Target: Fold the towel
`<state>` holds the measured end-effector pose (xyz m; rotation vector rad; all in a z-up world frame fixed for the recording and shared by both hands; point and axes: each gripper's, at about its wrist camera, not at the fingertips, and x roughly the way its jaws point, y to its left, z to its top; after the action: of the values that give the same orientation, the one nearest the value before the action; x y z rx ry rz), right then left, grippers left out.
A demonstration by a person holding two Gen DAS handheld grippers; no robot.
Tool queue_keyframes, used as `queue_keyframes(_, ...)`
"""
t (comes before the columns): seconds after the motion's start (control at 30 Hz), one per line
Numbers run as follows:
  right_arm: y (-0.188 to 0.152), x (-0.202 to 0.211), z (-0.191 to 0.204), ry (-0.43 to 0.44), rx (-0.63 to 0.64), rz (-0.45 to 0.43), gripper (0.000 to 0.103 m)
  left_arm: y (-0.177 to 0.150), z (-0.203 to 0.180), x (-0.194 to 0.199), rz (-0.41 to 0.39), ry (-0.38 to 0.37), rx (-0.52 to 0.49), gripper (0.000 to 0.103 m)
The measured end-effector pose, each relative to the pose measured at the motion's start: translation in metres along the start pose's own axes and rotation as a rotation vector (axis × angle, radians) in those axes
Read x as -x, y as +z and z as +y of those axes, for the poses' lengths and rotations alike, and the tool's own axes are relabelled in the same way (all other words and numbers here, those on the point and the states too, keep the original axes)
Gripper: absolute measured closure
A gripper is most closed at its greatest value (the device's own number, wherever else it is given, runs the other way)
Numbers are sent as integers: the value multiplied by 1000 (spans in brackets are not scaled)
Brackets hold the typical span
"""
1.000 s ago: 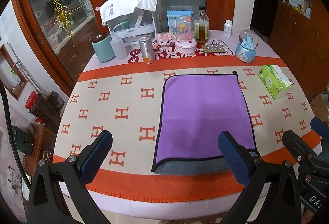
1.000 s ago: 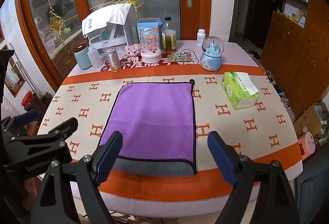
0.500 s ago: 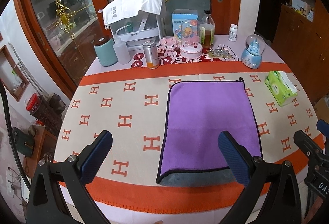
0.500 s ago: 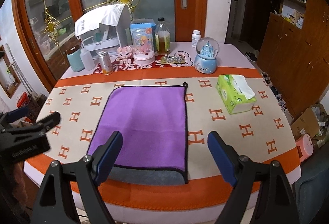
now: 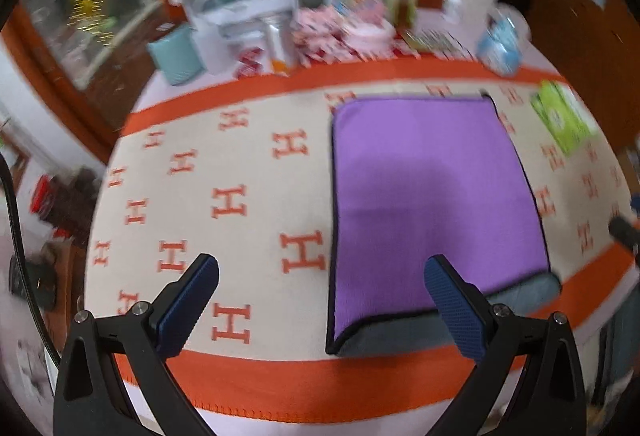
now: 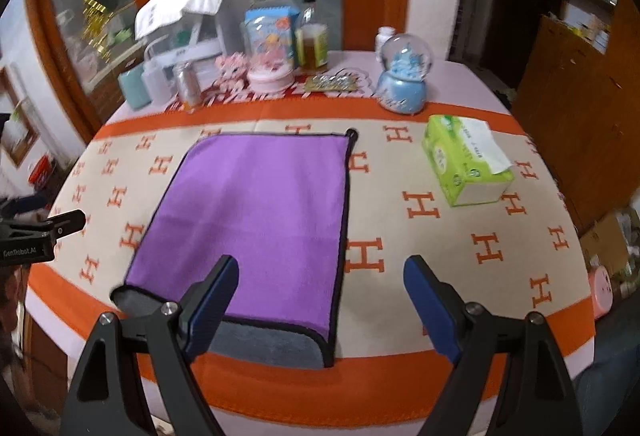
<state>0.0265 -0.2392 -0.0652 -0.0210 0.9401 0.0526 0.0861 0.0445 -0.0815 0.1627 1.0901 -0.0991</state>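
A purple towel (image 5: 432, 195) with a black hem lies flat on the H-patterned tablecloth, its grey underside showing along the near edge. It also shows in the right wrist view (image 6: 256, 220). My left gripper (image 5: 320, 296) is open and empty, above the towel's near left corner. My right gripper (image 6: 320, 292) is open and empty, above the towel's near right corner. The left gripper's body (image 6: 36, 232) shows at the left edge of the right wrist view. The left wrist view is blurred.
A green tissue box (image 6: 466, 163) lies right of the towel. A snow globe (image 6: 404, 79), bottles, a can (image 6: 188, 85), boxes and a white appliance (image 6: 192, 23) crowd the table's far side. The table's near edge (image 6: 320, 400) lies below the grippers.
Both grippers have moved forward and lower toward the towel's near edge. The left wrist view has become blurred with motion. The towel has not moved.
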Motion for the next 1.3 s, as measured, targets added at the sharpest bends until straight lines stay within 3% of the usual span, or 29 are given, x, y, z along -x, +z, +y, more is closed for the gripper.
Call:
queue_keyframes(0.1, -9, -14, -3, 31, 68, 22, 21, -12, -3, -20, 44, -95, -94, 1)
queue_keyframes(0.23, -22, -37, -9, 100, 137, 96, 30, -29, -6, -44, 57, -152, -177, 1)
queue_keyframes(0.43, -36, -69, -15, 176, 170, 199, 42, -39, 5, -70, 104, -289, -193, 4)
queue_keyframes(0.7, -50, -95, -11, 274, 232, 296, 53, -40, 10, -80, 129, -380, -235, 9)
queue_keyframes(0.93, -53, -104, -8, 335, 236, 341, 59, -40, 2, -87, 166, -440, -285, 23)
queue_keyframes(1.1, -53, -110, -8, 365, 235, 368, 74, -39, 0, -94, 205, -482, -298, 40)
queue_keyframes(1.3, -55, -113, -7, 377, 253, 380, 77, -42, -5, -99, 244, -520, -331, 49)
